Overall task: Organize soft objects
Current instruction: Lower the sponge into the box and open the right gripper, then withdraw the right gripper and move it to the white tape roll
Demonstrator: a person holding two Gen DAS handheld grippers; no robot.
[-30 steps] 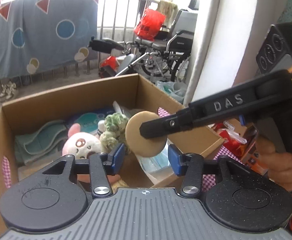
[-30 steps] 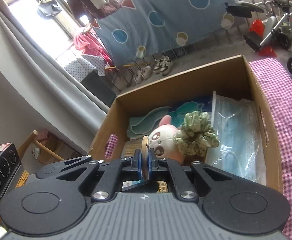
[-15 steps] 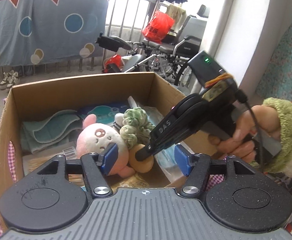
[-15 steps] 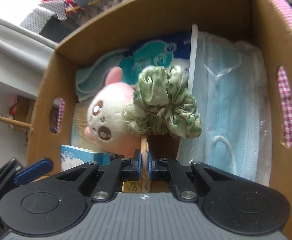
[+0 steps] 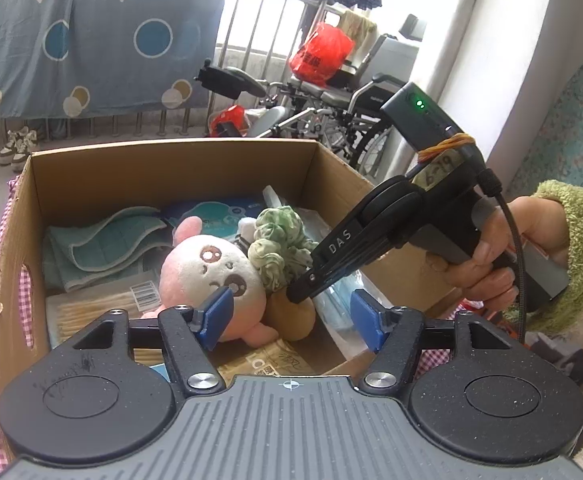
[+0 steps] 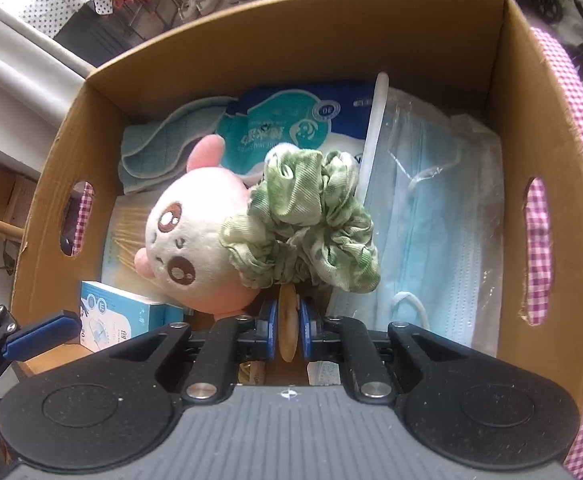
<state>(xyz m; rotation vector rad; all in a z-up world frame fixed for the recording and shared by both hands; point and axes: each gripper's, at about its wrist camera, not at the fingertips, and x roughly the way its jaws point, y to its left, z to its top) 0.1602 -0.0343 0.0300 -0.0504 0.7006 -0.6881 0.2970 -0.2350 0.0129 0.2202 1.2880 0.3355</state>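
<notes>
A cardboard box [image 5: 171,164] [image 6: 291,24] holds soft things. A pink and white plush toy [image 5: 207,268] [image 6: 187,240] lies in its middle, with a green scrunchie [image 5: 279,248] [image 6: 307,228] against it. My right gripper [image 6: 288,322] [image 5: 297,294] reaches down into the box and is shut on a tan round puff [image 6: 287,328] [image 5: 291,316], edge-on between its blue pads, low beside the plush. My left gripper [image 5: 291,320] is open and empty, held above the box's near edge.
The box also holds a teal folded cloth [image 5: 103,240], a blue wipes pack [image 6: 291,120], bagged blue face masks [image 6: 431,220], a small blue and white carton [image 6: 119,316] and a cotton swab pack [image 5: 91,308]. Pink checked cloth [image 6: 579,160] lies under the box. A wheelchair [image 5: 331,108] stands behind.
My right gripper has carried the tan puff from above the box down into it, beside the plush toy. The left gripper has stayed open and shifted slightly.
</notes>
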